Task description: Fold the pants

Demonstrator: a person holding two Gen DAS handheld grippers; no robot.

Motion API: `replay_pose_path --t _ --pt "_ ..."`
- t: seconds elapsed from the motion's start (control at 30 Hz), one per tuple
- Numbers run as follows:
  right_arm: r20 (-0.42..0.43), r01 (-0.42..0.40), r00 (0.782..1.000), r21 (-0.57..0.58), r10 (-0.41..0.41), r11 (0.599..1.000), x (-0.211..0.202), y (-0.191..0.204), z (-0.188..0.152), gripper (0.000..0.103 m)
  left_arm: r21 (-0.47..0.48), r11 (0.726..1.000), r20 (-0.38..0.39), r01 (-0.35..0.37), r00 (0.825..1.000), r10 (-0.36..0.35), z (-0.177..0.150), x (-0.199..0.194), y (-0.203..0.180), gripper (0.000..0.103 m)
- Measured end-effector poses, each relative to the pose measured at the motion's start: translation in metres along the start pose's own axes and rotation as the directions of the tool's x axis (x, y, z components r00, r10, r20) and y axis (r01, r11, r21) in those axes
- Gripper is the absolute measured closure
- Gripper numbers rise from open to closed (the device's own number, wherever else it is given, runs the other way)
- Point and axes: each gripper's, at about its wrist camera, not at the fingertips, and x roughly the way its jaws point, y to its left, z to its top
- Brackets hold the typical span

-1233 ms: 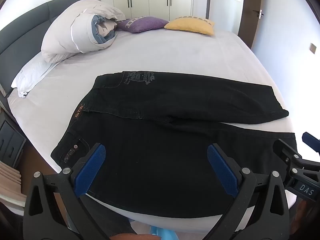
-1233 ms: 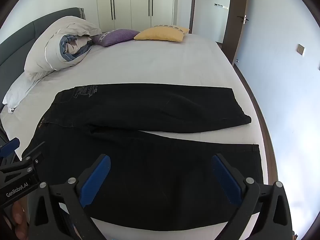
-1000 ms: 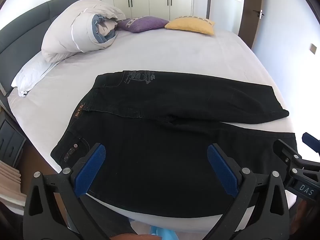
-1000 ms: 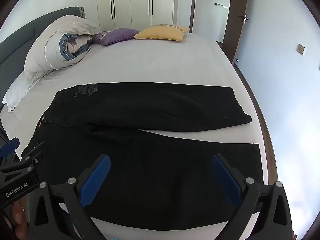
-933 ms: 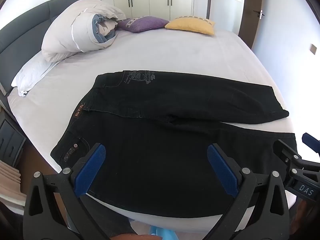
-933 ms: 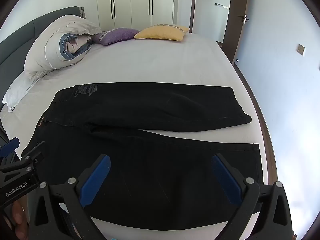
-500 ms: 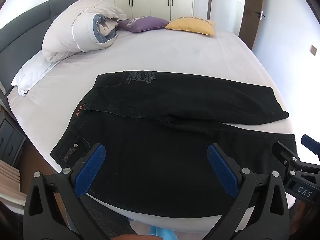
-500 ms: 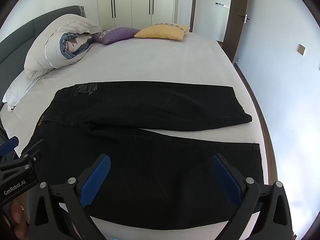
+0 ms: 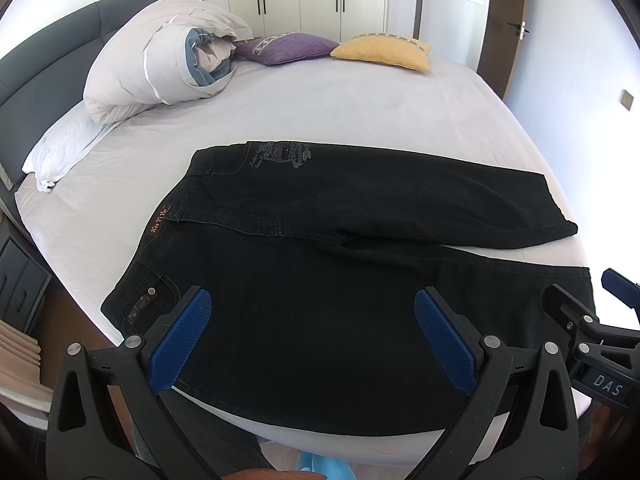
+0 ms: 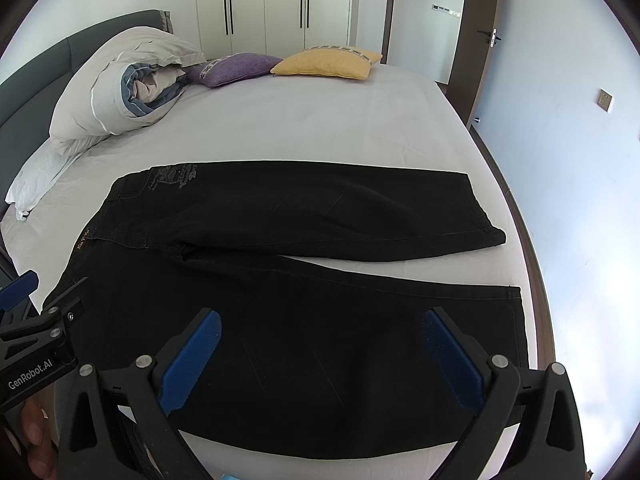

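Black pants (image 9: 320, 272) lie flat on the white bed (image 9: 360, 112), waistband to the left, both legs spread apart and pointing right. They also show in the right wrist view (image 10: 304, 280). My left gripper (image 9: 312, 336) is open and empty, above the near leg close to the waist. My right gripper (image 10: 320, 352) is open and empty, above the near leg toward the hem (image 10: 518, 320). Each gripper shows at the edge of the other's view.
A rolled duvet (image 9: 160, 68) and a white pillow (image 9: 60, 148) lie at the bed's left. A purple cushion (image 9: 288, 46) and a yellow cushion (image 9: 384, 50) sit at the far end. A dark headboard (image 9: 48, 60) is left, a wardrobe (image 10: 272, 4) and a door (image 10: 480, 28) behind.
Both grippers have drifted very slightly; the pants lie as before and both grippers stay open.
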Motion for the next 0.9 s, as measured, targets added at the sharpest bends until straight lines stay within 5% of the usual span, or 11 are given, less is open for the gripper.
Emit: replay_pose_path --t 0.9 --pt "-0.005 -0.002 1.000 -0.003 0.002 1.000 0.008 0.012 -0.006 0.000 -0.006 1.000 -0.006 -0.003 1.000 0.003 -0.002 0.003 0.000 0.000"
